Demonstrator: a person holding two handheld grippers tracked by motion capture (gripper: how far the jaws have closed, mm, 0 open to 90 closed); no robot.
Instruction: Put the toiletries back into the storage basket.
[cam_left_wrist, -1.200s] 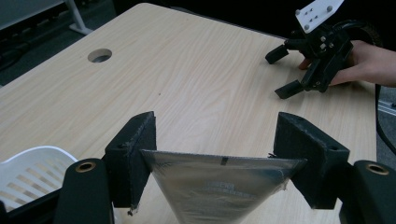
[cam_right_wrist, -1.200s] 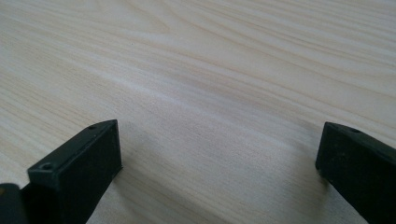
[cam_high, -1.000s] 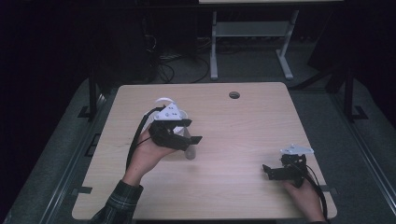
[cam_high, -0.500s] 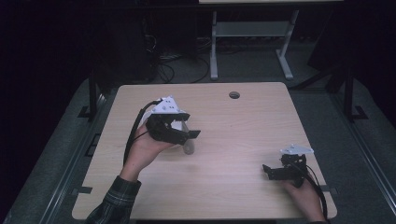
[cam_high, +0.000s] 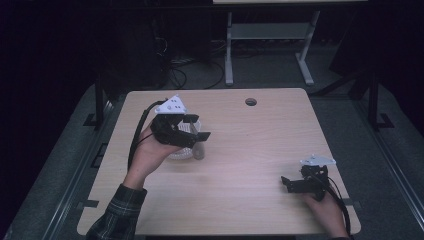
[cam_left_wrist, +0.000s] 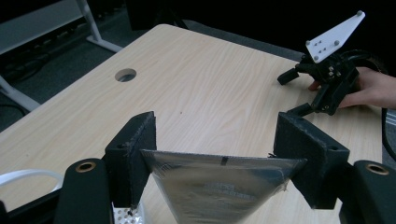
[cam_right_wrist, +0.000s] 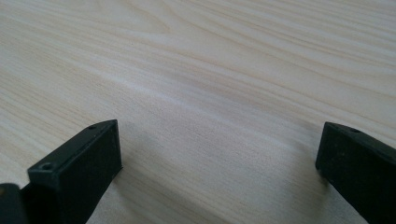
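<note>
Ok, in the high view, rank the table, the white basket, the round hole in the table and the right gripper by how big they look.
1. table, by far the largest.
2. white basket, though the left gripper and hand hide much of it, so this place is unsure.
3. right gripper, looking close to the basket in size.
4. round hole, smallest.

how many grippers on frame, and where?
2. Left gripper is raised over the table's left half, clamping a silver pouch. Right gripper rests near the front right corner, open.
</note>
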